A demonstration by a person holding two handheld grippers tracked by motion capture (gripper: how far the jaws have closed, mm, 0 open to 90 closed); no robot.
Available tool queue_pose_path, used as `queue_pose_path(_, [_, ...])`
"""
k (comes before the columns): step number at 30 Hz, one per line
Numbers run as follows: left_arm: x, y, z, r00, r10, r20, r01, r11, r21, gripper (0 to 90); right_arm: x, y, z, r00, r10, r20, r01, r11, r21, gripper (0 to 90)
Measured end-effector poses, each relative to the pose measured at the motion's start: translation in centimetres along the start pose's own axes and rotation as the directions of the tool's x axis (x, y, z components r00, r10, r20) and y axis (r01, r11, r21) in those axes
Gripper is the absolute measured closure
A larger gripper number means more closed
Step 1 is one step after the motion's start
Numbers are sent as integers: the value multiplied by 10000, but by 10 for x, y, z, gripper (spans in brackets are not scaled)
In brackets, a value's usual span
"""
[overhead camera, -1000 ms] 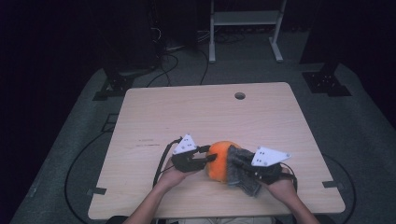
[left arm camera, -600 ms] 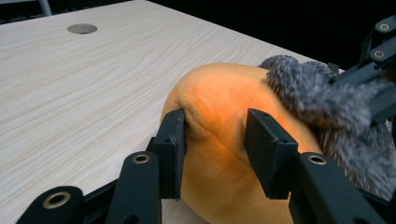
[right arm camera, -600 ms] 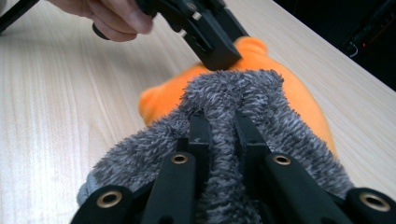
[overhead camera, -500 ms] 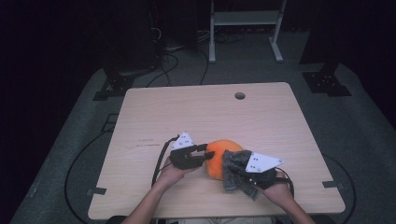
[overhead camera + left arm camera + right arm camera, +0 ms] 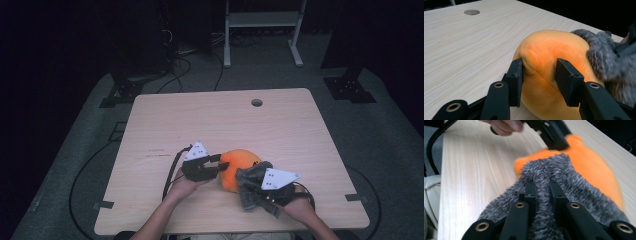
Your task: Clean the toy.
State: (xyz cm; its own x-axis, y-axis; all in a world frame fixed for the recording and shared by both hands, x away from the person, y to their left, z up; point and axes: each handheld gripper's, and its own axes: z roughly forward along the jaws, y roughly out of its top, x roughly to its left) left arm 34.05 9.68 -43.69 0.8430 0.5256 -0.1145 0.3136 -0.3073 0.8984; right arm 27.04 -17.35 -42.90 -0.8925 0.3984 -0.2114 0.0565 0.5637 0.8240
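Observation:
An orange plush toy [image 5: 237, 164] lies on the wooden table [image 5: 215, 120] near its front edge. My left gripper [image 5: 218, 165] comes at the toy from the left and is shut on it. In the left gripper view the pads [image 5: 516, 80] pinch a fold of the orange plush toy [image 5: 549, 50]. A grey fuzzy cloth [image 5: 251, 184] drapes over the toy's right side. My right gripper [image 5: 260, 192] is shut on this cloth. The right gripper view has the black jaws sunk in the grey fuzzy cloth [image 5: 574, 190], with the orange plush toy [image 5: 594, 167] beyond it.
A round cable hole [image 5: 256, 102] sits in the table's far right part. The left gripper's black cable [image 5: 172, 172] trails across the table toward the front. Beyond the table stand a white frame [image 5: 262, 30] and dark stands on the grey floor.
My right gripper has shifted slightly toward the front edge, pulling the grey cloth with it. The left gripper has stayed on the orange toy.

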Motion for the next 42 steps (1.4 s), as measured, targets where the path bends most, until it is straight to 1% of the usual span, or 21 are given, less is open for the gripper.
queue_pose_path(2, [-2, 0, 1, 9999, 122, 45, -122, 9999, -25, 577, -5, -2, -6, 9989, 461, -72, -463, 9984, -320, 790])
queue_pose_path(6, [-6, 1, 1, 9988, 469, 131, -469, 9989, -31, 577, -16, 7, -12, 9949, 1008, 76, -993, 9887, -1125, 790])
queue_pose_path(7, [-6, 1, 1, 9986, 517, 133, -517, 9987, -10, 577, -20, 8, -12, 9934, 1134, 167, -1107, 9871, -1155, 790])
queue_pose_path(8, [-5, 1, 1, 9988, 474, 145, -474, 9989, -13, 576, -23, 8, -10, 9919, 1248, 244, -1217, 9873, -1021, 790])
queue_pose_path(10, [-4, 0, 0, 9991, 294, 304, -293, 9996, -44, 560, -25, 4, -6, 9903, 1388, 28, -1383, 9881, -680, 786])
queue_pose_path(13, [-5, 0, 1, 9980, 468, 433, -469, 9989, 16, 556, -21, 3, -7, 9883, 1460, -447, -1490, 9862, -726, 785])
queue_pose_path(17, [-5, 0, 0, 9973, 587, 431, -590, 9982, 62, 557, -31, 3, -13, 9816, 1903, -176, -1911, 9763, -1017, 786])
queue_pose_path(19, [-3, -1, 0, 9979, 500, 421, -503, 9987, 64, 556, -36, 0, -11, 9763, 2149, -248, -2163, 9727, -843, 785])
queue_pose_path(21, [-3, -1, 0, 9983, 457, 358, -462, 9988, 140, 547, -36, -2, -8, 9760, 2156, -322, -2174, 9733, -741, 785])
queue_pose_path(24, [-2, -2, -1, 9981, 392, 478, -402, 9990, 203, 516, -29, -4, -8, 9779, 2004, -596, -2039, 9772, -598, 784])
queue_pose_path(26, [-2, -3, -1, 9973, 516, 523, -528, 9984, 219, 519, -24, -7, -9, 9734, 1974, -1164, -2033, 9782, -414, 782])
queue_pose_path(27, [-2, -3, -1, 9971, 531, 549, -545, 9982, 234, 526, -23, -7, -10, 9723, 1956, -1278, -2025, 9783, -435, 781])
queue_pose_path(28, [-2, -3, -1, 9962, 642, 581, -657, 9975, 254, 534, -25, -6, -12, 9709, 2013, -1297, -2103, 9758, -594, 781])
queue_pose_path(29, [-2, -3, -1, 9958, 660, 642, -676, 9974, 243, 539, -30, -5, -15, 9667, 2226, -1260, -2343, 9683, -872, 781])
queue_pose_path(31, [-3, -2, -2, 9946, 795, 665, -812, 9964, 227, 544, -40, -3, -19, 9638, 2498, -933, -2598, 9585, -1177, 781])
queue_pose_path(32, [-3, -3, -2, 9945, 797, 674, -814, 9964, 229, 544, -46, -3, -19, 9602, 2694, -737, -2766, 9539, -1164, 780])
queue_pose_path(35, [-3, -2, -2, 9947, 708, 746, -727, 9971, 227, 536, -49, -7, -13, 9505, 3016, -748, -3077, 9471, -912, 781])
queue_pose_path(36, [-3, -2, -2, 9953, 602, 762, -625, 9977, 276, 509, -47, -8, -11, 9500, 3022, -785, -3083, 9477, -825, 781])
queue_pose_path(38, [-1, 2, -2, 9981, 84, 609, -116, 9985, 527, 322, -41, -8, -10, 9503, 2982, -895, -3045, 9500, -686, 782])
queue_pose_path(40, [0, 5, -1, 9960, -510, 733, 475, 9977, 491, 185, -35, -12, -11, 9484, 2975, -1094, -3057, 9497, -682, 783])
queue_pose_path(42, [-5, 6, 3, 9945, -475, 932, 413, 9969, 675, 154, -29, -13, -13, 9485, 2891, -1295, -2987, 9523, -622, 783])
